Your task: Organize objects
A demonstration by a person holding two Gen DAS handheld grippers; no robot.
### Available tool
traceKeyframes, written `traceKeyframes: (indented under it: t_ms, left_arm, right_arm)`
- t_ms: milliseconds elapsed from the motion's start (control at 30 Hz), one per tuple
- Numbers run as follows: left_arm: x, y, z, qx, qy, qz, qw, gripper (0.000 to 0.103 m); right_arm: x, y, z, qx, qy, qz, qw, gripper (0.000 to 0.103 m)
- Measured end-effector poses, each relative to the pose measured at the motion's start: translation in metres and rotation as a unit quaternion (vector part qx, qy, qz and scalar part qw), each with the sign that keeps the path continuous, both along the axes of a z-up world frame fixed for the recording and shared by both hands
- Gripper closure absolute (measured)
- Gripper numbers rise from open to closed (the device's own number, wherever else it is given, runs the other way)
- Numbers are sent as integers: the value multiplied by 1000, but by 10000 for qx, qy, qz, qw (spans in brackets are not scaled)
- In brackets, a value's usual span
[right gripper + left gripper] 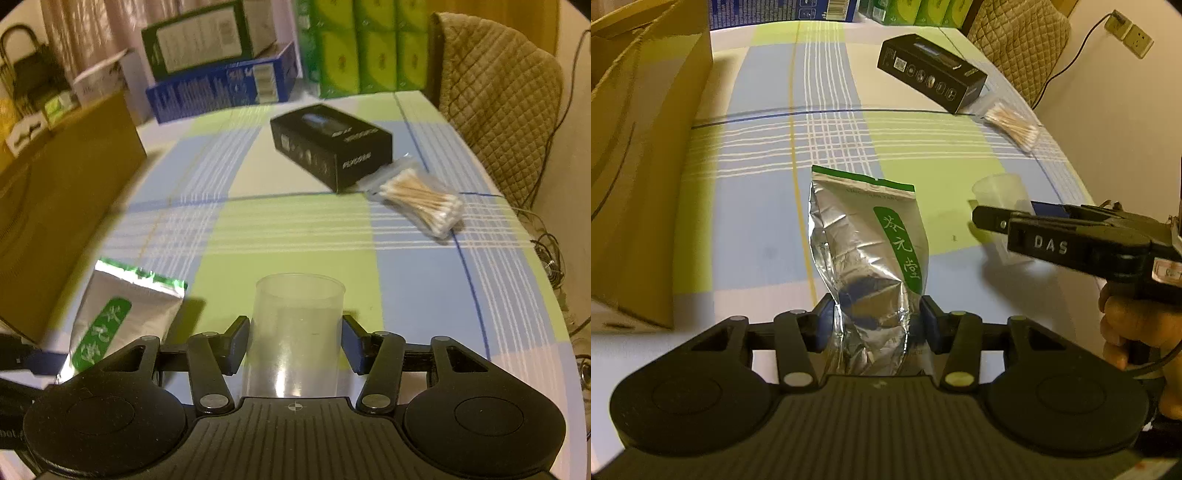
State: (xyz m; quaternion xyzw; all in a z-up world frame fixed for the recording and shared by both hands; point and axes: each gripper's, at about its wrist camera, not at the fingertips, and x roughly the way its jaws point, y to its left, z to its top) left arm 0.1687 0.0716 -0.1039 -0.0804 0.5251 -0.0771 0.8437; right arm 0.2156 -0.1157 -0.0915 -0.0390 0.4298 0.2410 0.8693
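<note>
the left gripper (878, 319) has its fingers clenched on a foil pouch (866, 243), held above the checked surface (757, 229). the right gripper (295, 345) has its fingers clasping a clear cup (295, 332). beyond lie a black box (330, 147) and swabs (421, 201); a carton (646, 147) stands left.

The right gripper (294, 341) clasped a clear plastic cup (295, 332) over the plaid tablecloth (295, 229); a silver tea pouch (122, 314) stood left, beside a cardboard box (62, 206).

Warm yellowish indoor light; strong fisheye bending at edges; right wrist view motion-blurred, soft shadows.
</note>
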Motion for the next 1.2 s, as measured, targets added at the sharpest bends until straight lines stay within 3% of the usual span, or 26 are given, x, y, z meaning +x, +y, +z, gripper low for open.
traceKeyframes:
  t_ms: [333, 867, 1200]
  left_arm:
    - [-35, -2, 35, -42, -215, 147, 9997, 61]
    - [-96, -8, 91, -125, -781, 263, 9965, 61]
    - [-126, 5, 113, -163, -1027, 436, 9936, 61]
  right_arm:
    - [-39, -15, 27, 570, 48, -111, 9983, 53]
    - [-100, -36, 81, 720, -160, -188, 9971, 53]
    - [-121, -23, 107, 762, -387, 95, 9963, 53]
